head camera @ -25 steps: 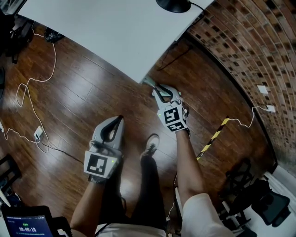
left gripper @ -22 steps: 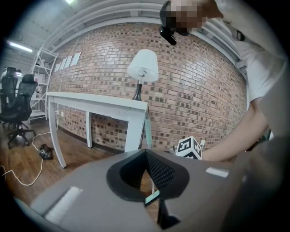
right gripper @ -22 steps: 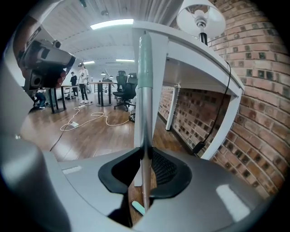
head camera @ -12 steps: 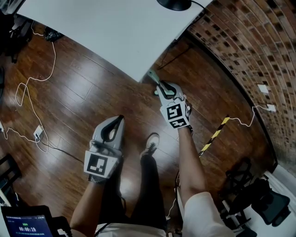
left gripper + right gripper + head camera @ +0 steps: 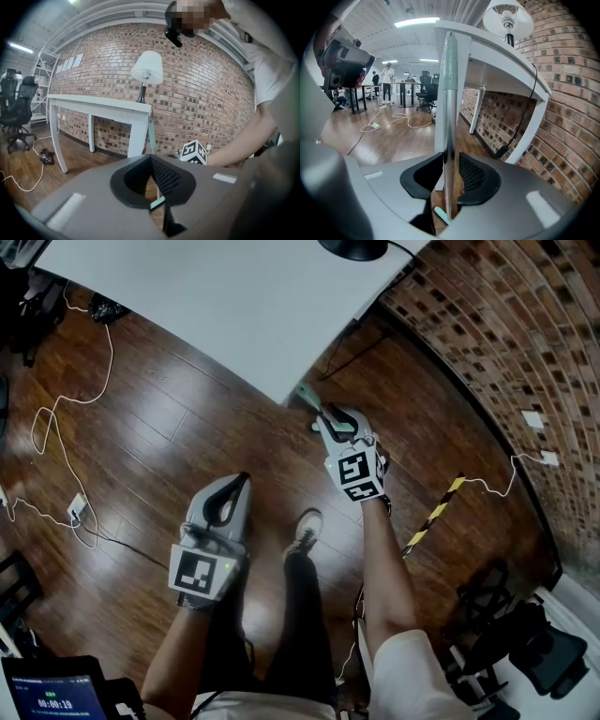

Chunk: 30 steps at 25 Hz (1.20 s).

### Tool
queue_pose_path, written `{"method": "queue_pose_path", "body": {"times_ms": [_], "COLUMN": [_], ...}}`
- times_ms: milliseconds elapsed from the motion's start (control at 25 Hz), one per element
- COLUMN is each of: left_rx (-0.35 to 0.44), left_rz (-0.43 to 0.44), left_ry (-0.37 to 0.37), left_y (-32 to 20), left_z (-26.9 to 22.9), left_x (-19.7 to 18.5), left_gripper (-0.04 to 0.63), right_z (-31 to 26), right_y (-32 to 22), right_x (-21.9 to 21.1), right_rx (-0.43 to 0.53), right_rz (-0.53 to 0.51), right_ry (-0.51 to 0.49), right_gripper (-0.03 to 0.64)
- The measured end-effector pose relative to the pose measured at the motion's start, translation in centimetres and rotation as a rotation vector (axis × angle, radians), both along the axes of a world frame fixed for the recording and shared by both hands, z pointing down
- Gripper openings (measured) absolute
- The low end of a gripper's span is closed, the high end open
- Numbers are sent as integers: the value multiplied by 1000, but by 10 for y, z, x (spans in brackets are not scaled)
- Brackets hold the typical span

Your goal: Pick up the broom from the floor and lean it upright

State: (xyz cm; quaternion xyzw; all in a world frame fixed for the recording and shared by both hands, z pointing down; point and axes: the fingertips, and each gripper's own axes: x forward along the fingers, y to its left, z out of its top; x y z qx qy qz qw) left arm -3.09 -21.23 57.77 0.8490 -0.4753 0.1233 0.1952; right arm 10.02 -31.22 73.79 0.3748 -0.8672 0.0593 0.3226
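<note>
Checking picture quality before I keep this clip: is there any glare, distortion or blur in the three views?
Head view: bright glare patches on the wood floor, white table nearly blown out, edges dim. Left gripper view: strong fisheye bends the brick wall, corners black. Right gripper view: same curvature, broom handle sharp, ceiling light overexposed.

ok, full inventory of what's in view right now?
brick wall: one, red-brown, right
floor: dark wood
table: one, white, ahead
lamp: one, white shade, on table
broom handle: one, green and silver, upright at table corner
cables: several, white, floor left
striped strip: one, yellow-black, floor right
office chair: black, lower right
screen: one, lower left
shoe: one, light
left gripper: grey, shut, empty
right gripper: grey, jaws opening, broom handle between them
</note>
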Motion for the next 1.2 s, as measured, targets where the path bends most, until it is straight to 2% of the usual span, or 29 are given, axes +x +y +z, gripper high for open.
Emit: {"method": "queue_pose_path", "body": {"times_ms": [880, 1200], "left_rx": [-3, 9], "left_rz": [-1, -1], "left_ry": [0, 6], "left_y": [3, 1], "left_z": [2, -5], "left_x": [-1, 0], "left_gripper": [-1, 0], "right_z": [-1, -16], "right_y": [6, 10], "right_x": [-2, 16], "right_rx": [-1, 30], "right_rz": [10, 59], "right_ry": [-13, -16], "right_gripper": [131, 80]}}
